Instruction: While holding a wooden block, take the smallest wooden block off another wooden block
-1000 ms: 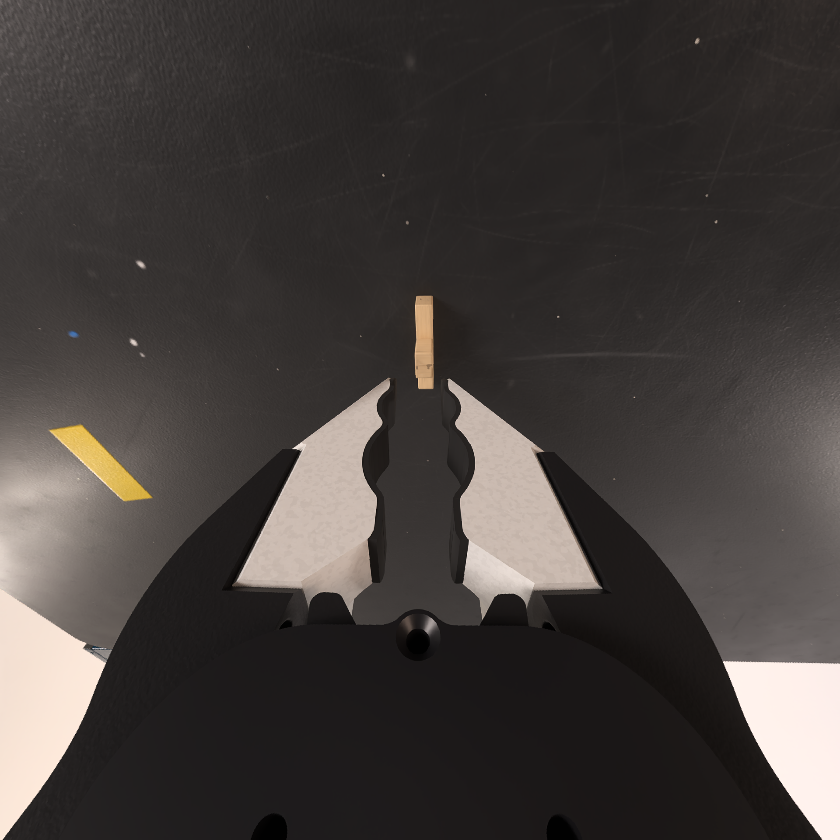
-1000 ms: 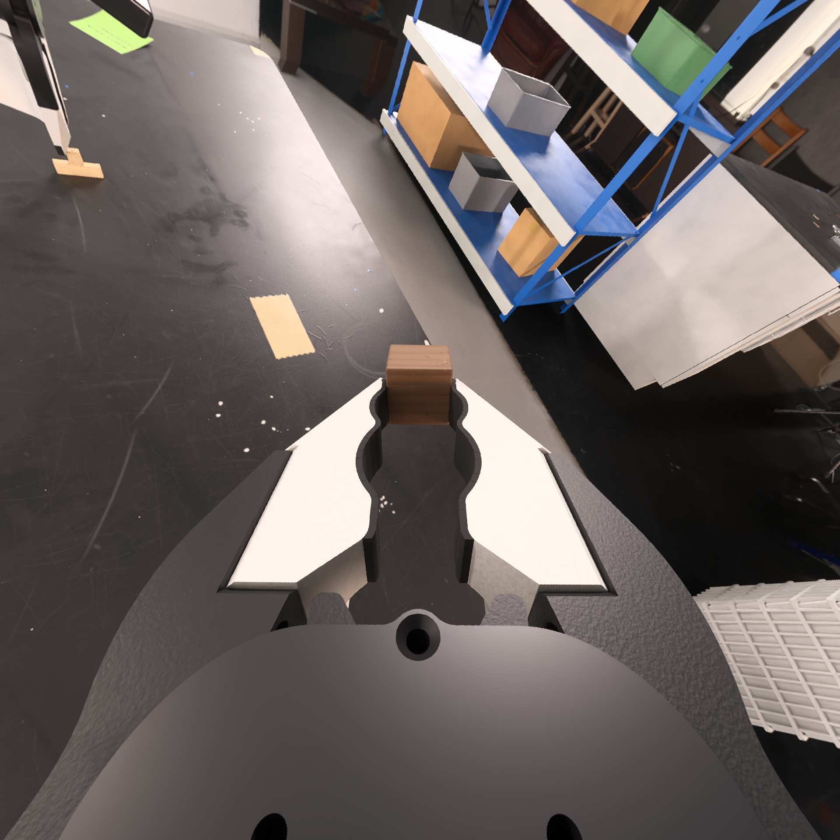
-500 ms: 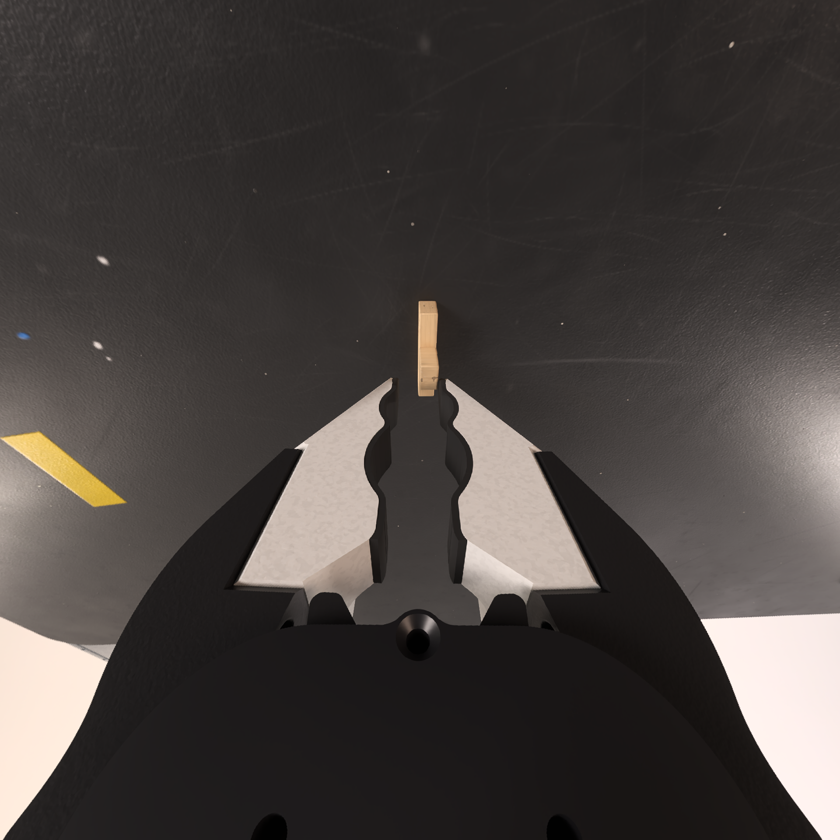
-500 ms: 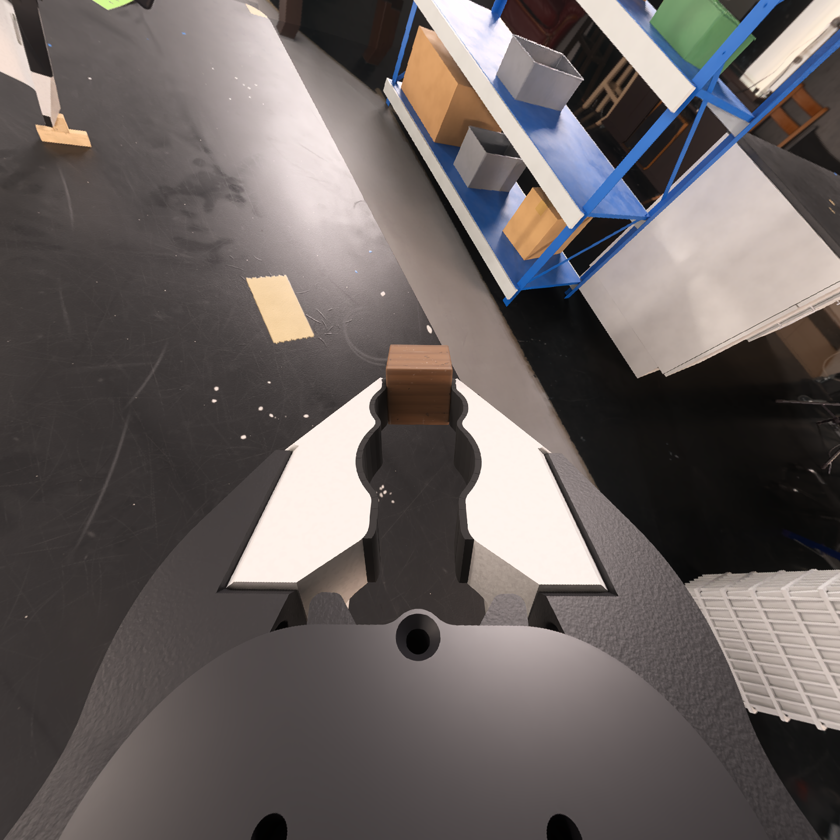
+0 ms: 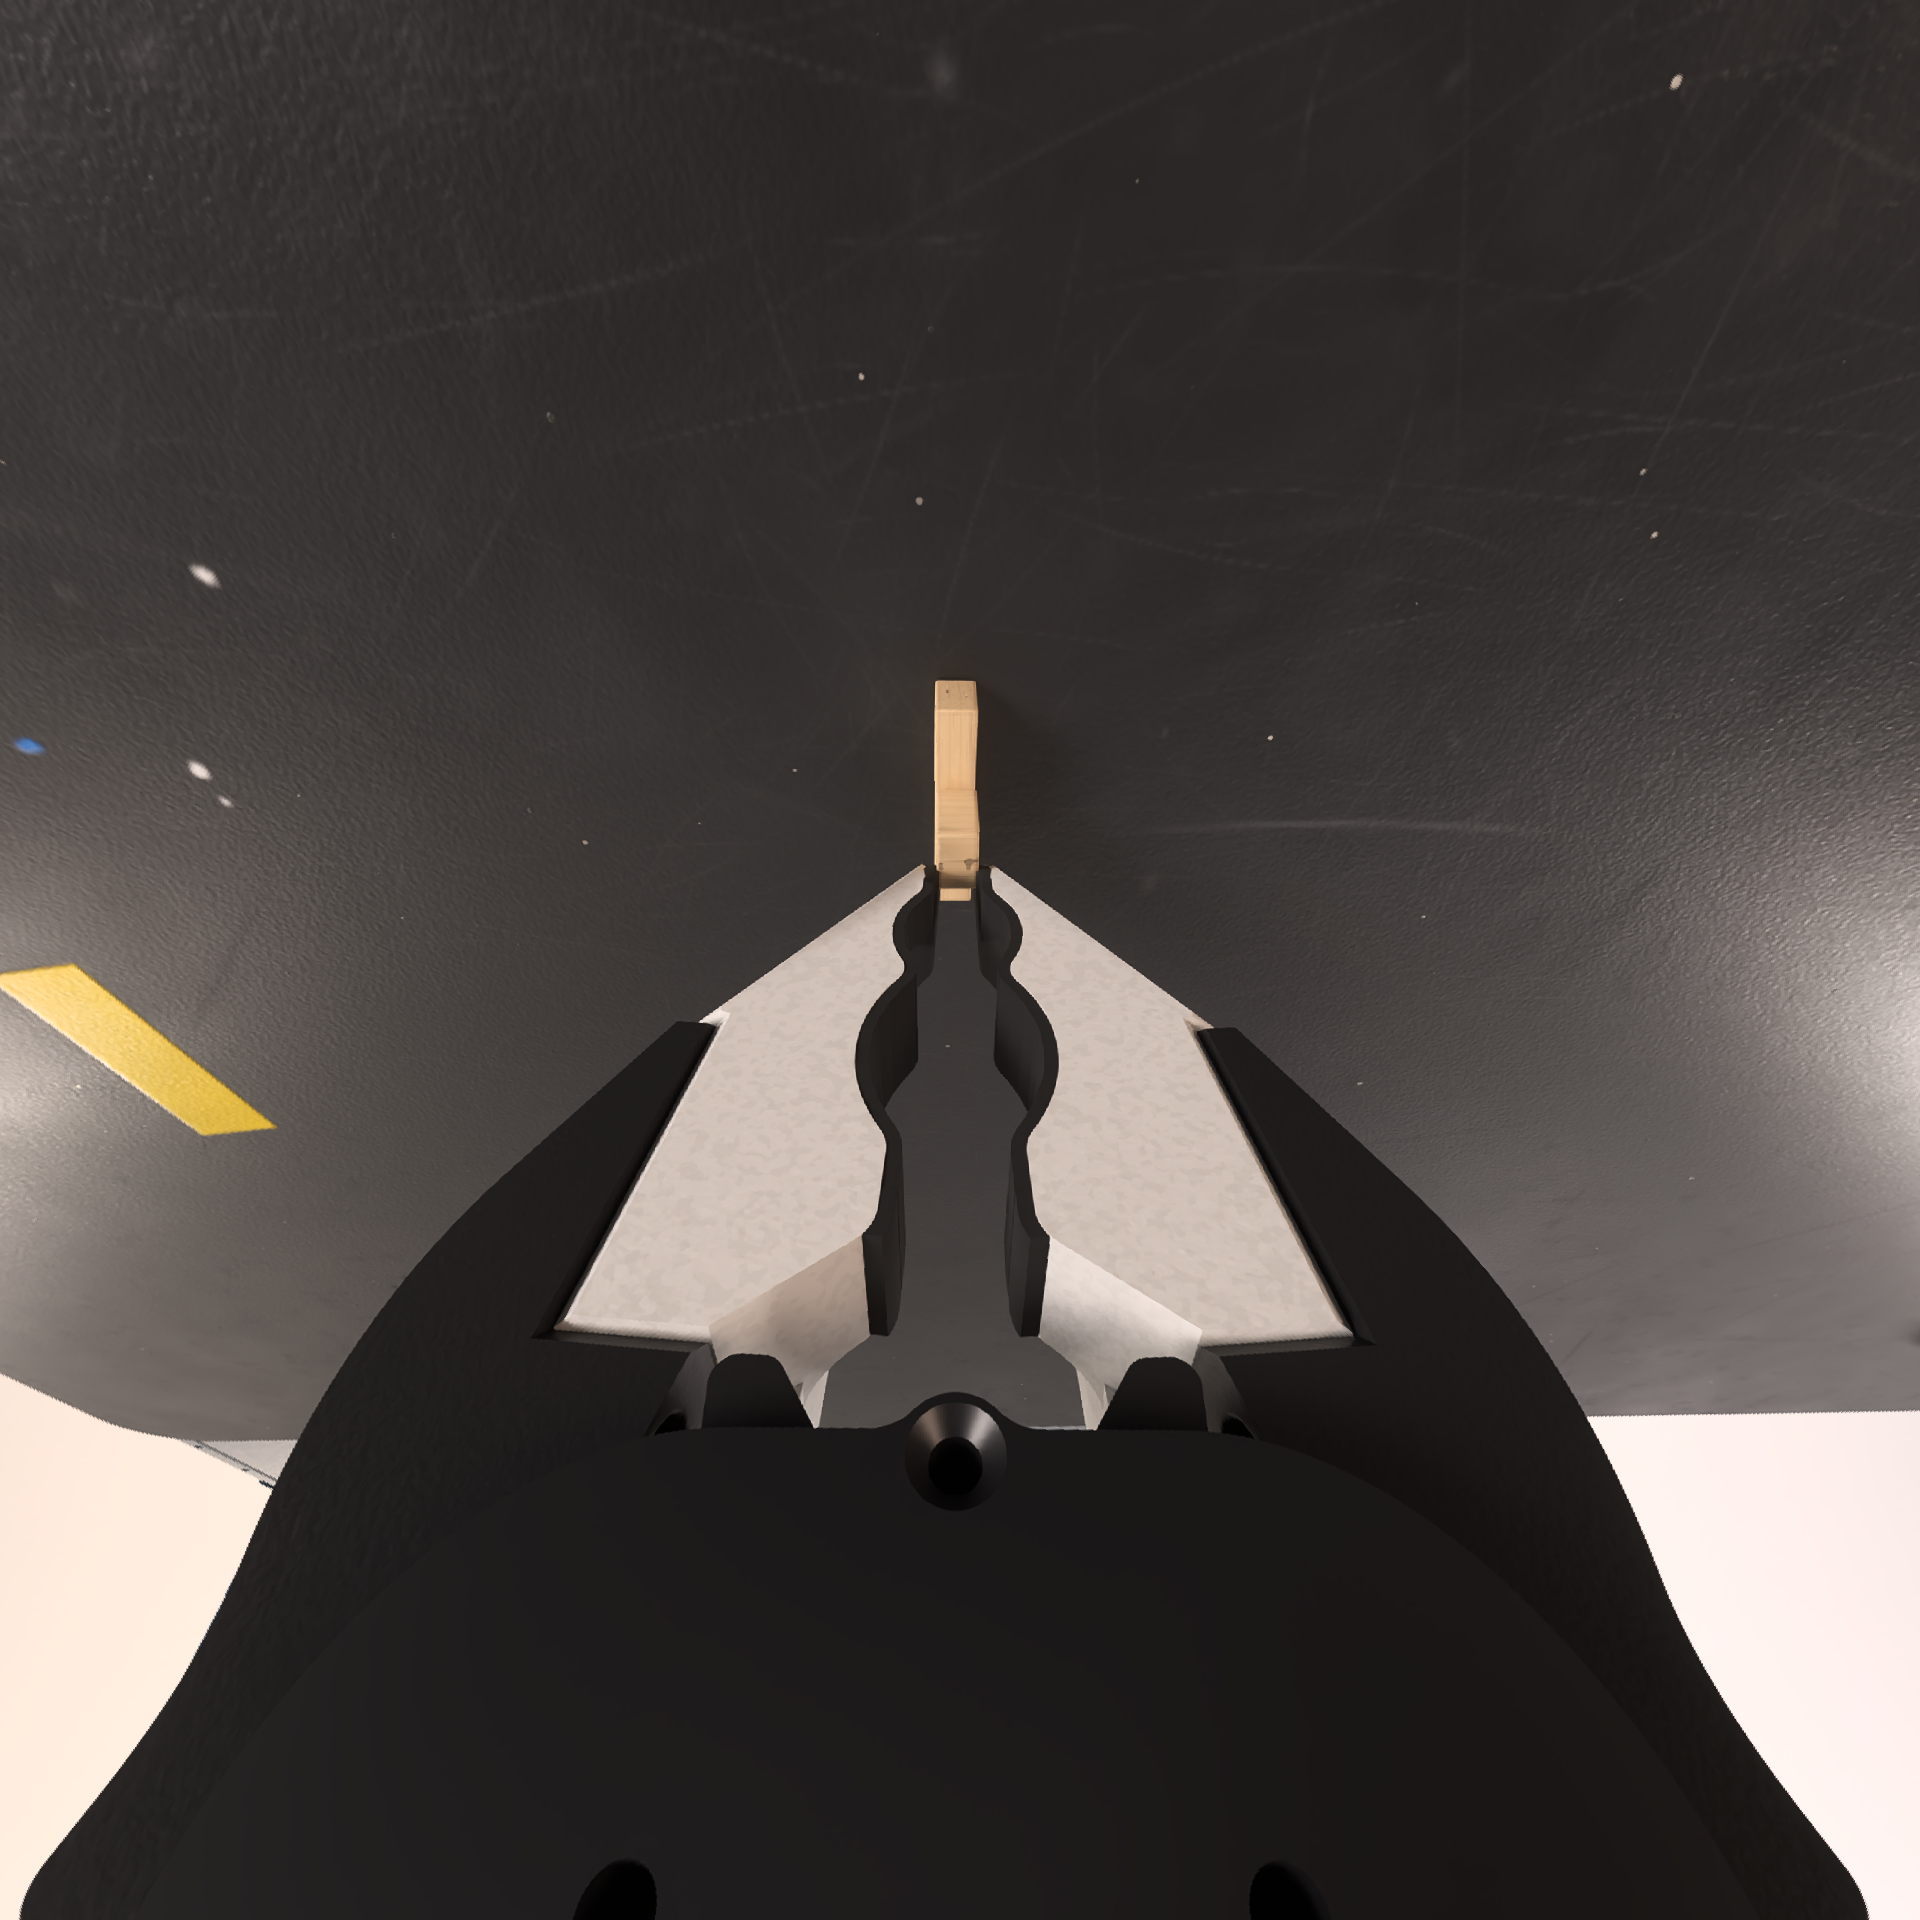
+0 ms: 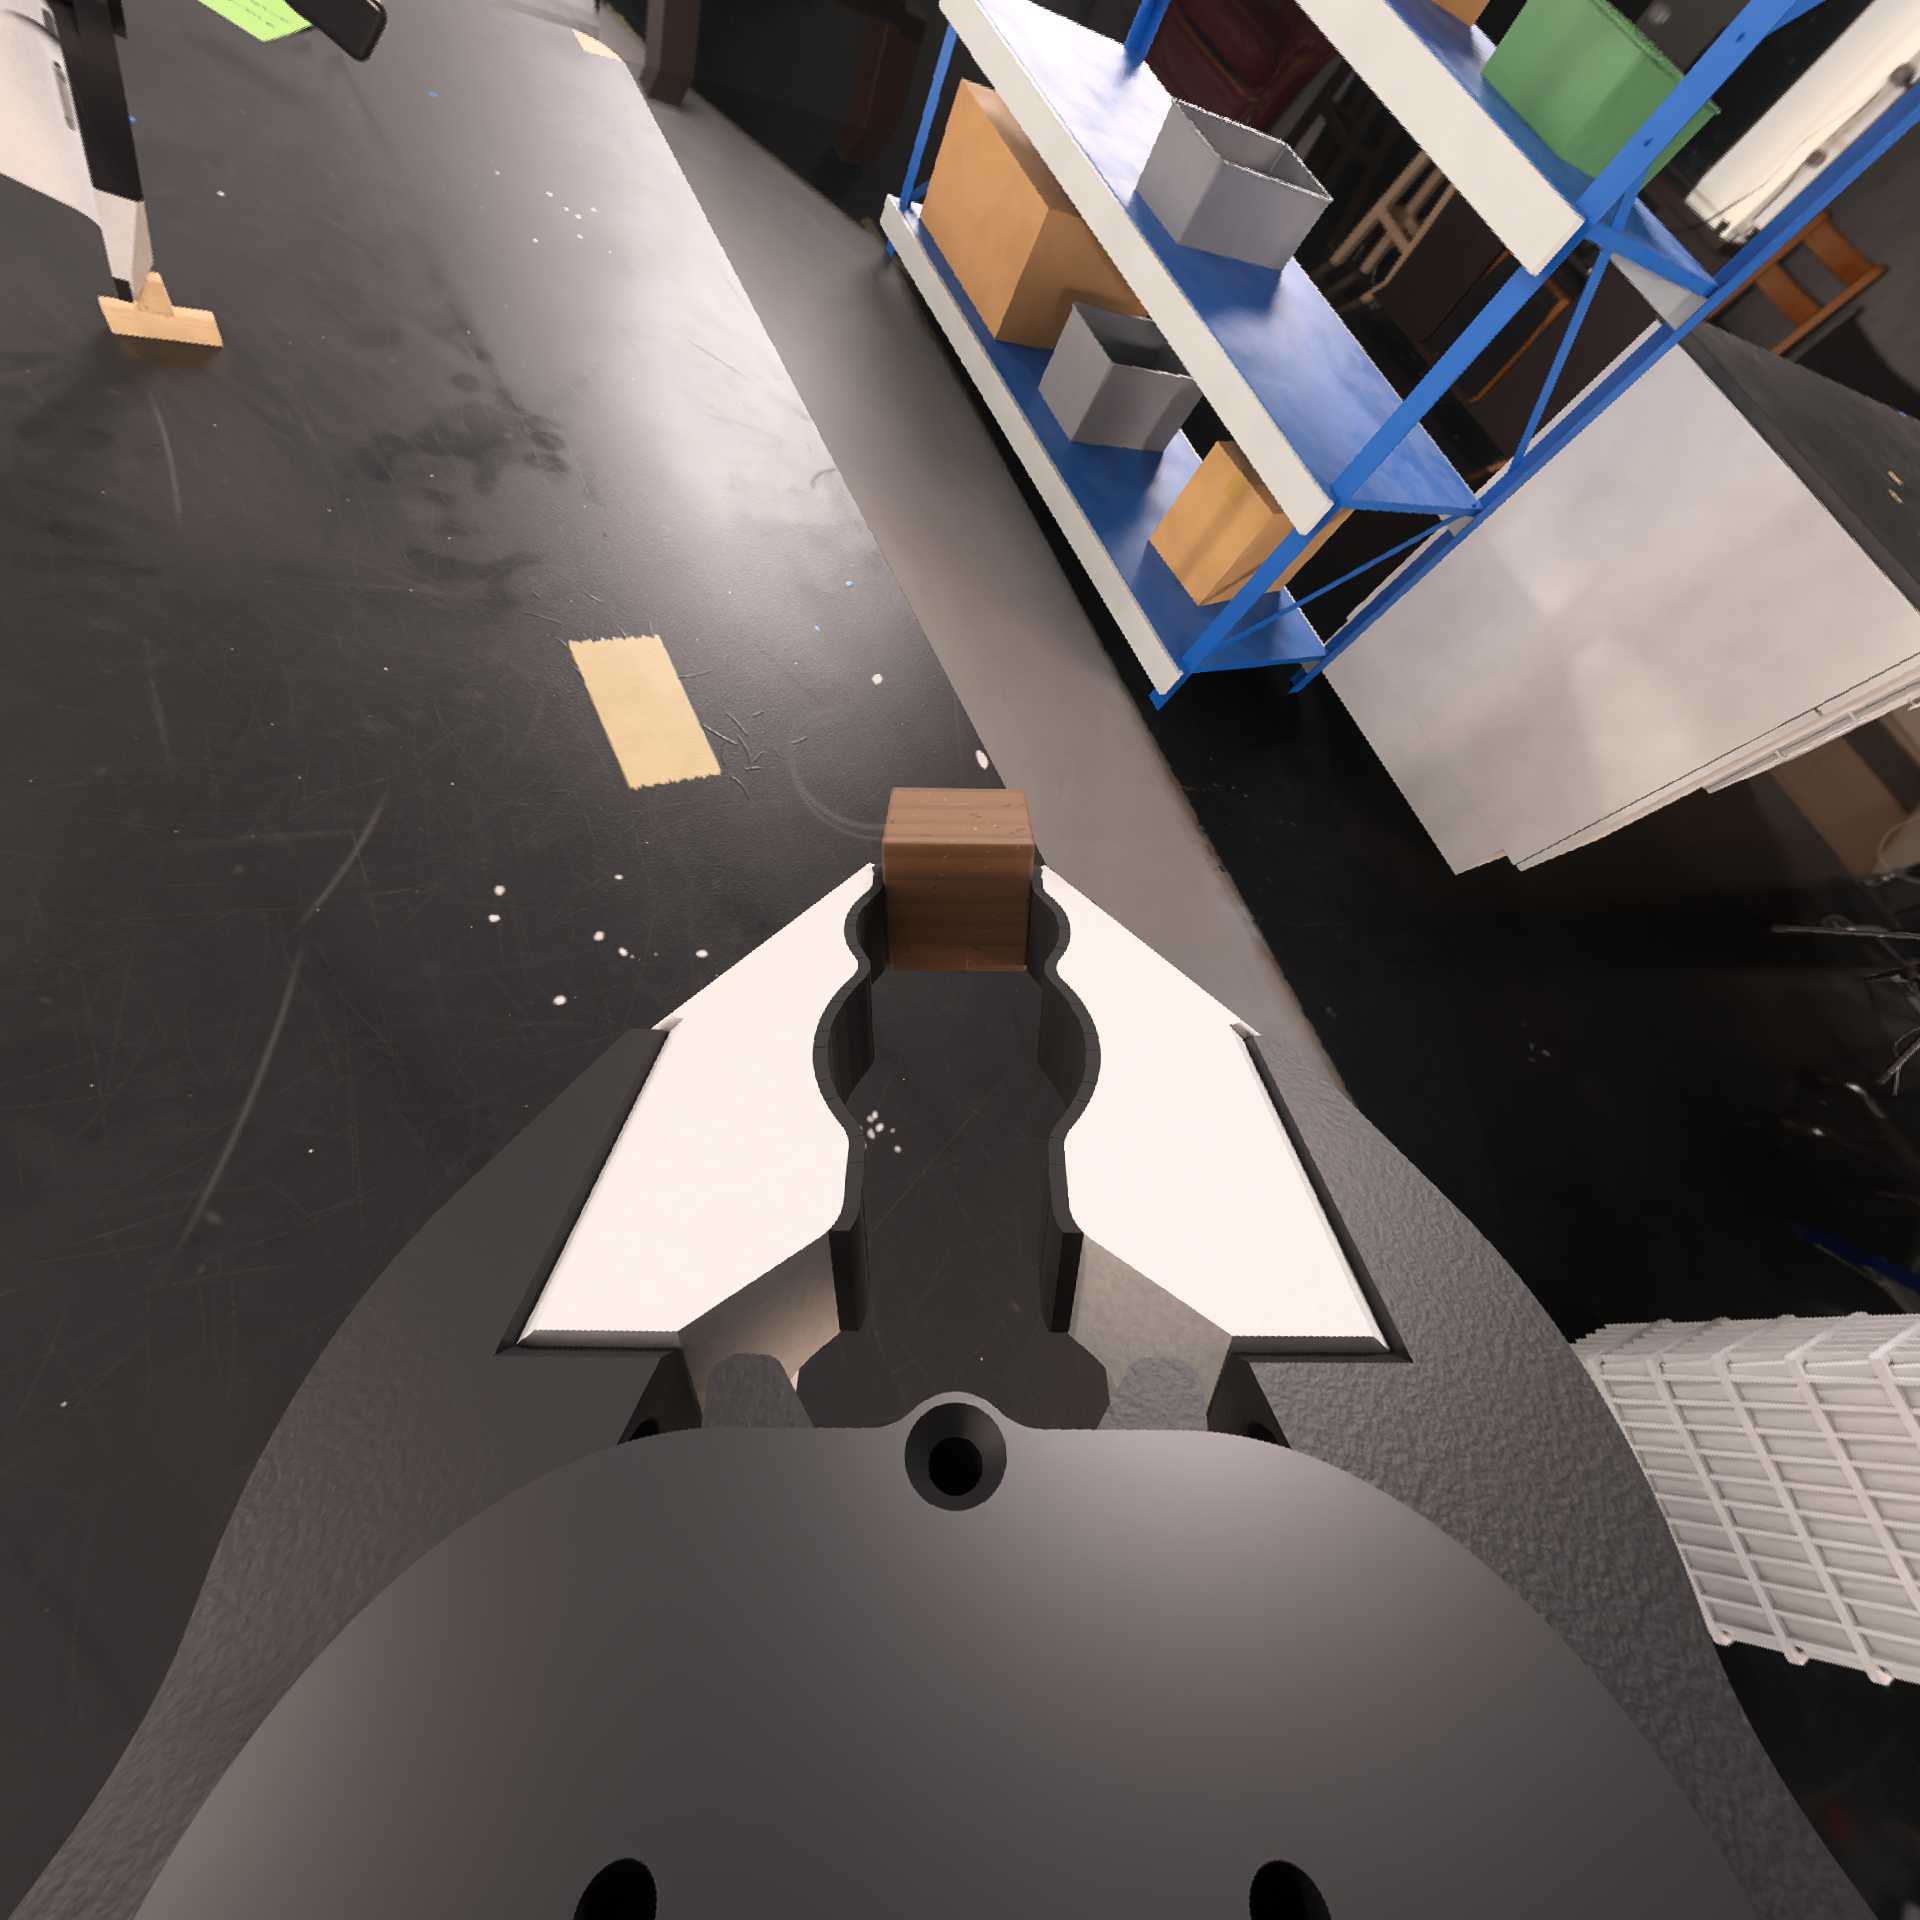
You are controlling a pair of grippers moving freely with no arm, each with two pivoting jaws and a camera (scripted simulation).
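Observation:
In the left wrist view a flat pale wooden block point(image 5: 956, 738) lies on the black table, with a small pale block point(image 5: 957, 844) standing on its near end. My left gripper point(image 5: 956, 878) is shut on that small block, one fingertip on each side. The right wrist view shows the same stack far off at top left: the flat block point(image 6: 171, 330), the small block point(image 6: 156, 296) and the left gripper point(image 6: 130, 265) coming down on it. My right gripper point(image 6: 956, 883) is shut on a dark brown wooden cube point(image 6: 956, 831), held above the table.
A yellow tape strip point(image 5: 135, 1049) and a tan tape patch point(image 6: 644, 712) lie flat on the table. The table edge point(image 6: 1091, 790) runs past the right gripper. Beyond it are blue shelving point(image 6: 1247, 312) with boxes and a white crate point(image 6: 1787, 1475).
The left gripper has moved in on the pale stack and its jaws have closed onto the small block. The right gripper has drifted a little, still holding the brown cube.

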